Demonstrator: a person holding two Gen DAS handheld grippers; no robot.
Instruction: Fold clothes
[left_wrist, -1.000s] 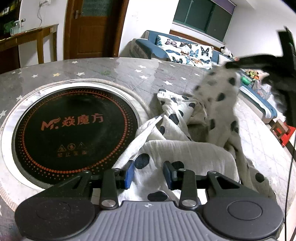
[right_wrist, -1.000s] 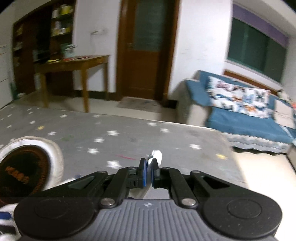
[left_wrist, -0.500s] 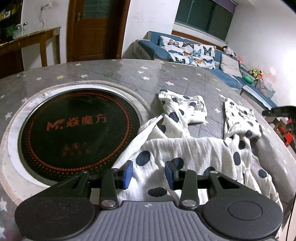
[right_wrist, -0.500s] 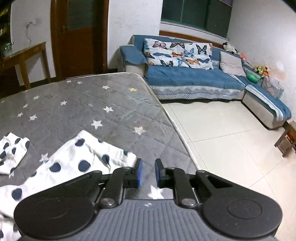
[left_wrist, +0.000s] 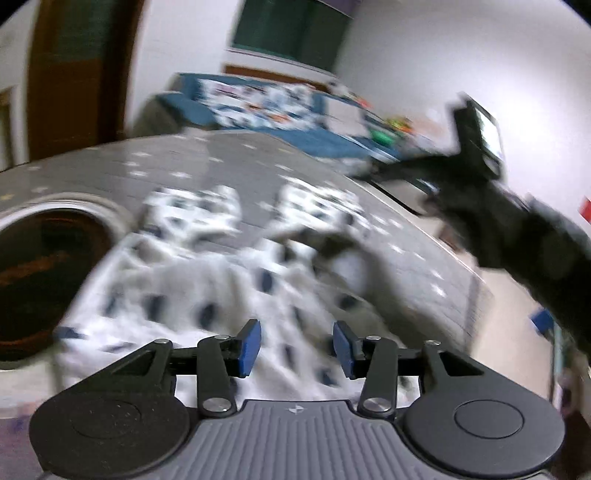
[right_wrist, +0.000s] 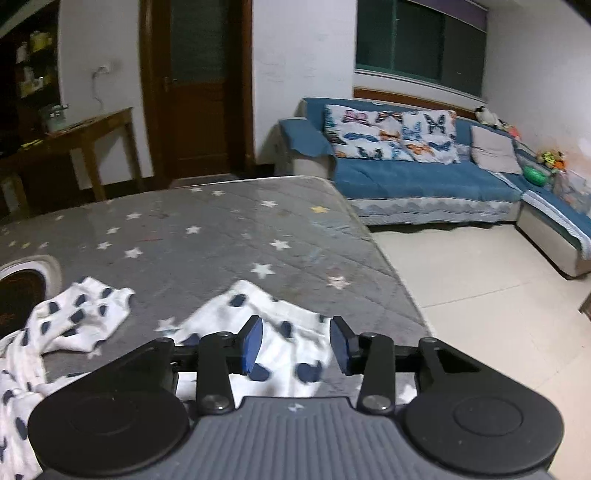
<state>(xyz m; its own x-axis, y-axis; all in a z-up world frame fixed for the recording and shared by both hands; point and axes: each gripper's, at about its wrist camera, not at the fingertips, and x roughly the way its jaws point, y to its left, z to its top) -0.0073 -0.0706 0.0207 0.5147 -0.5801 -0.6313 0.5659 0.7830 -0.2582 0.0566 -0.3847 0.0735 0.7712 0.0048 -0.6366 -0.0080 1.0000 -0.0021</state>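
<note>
A white cotton garment with dark blue dots (right_wrist: 284, 343) lies spread on a grey quilted table cover with small star prints (right_wrist: 221, 229). Two narrow parts of the garment point to the far side of the table, one at the left and one nearer the right edge, with bare cover between them.

The right gripper (right_wrist: 295, 345) hangs just above the right part of the garment. Its blue pads (right_wrist: 251, 343) stand apart and its jaws are opening — the dotted cloth shows in the gap below them, but the pads do not press it.

The left wrist view is strongly blurred. The left gripper (left_wrist: 296, 345) is over the near, wide part of the garment (left_wrist: 221, 295); its jaws are also opening, released, with cloth seen under the gap and nothing pinched. In this view the right gripper (left_wrist: 373, 171) appears as a dark blurred shape at the far right, above the table edge.

A round black cooker plate with orange marks (left_wrist: 40, 269) is set into the table at the left, just beside the garment. Far behind stand a blue sofa with butterfly cushions (right_wrist: 424, 177), a brown wooden door (right_wrist: 199, 88) and a wooden side table (right_wrist: 85, 129).
</note>
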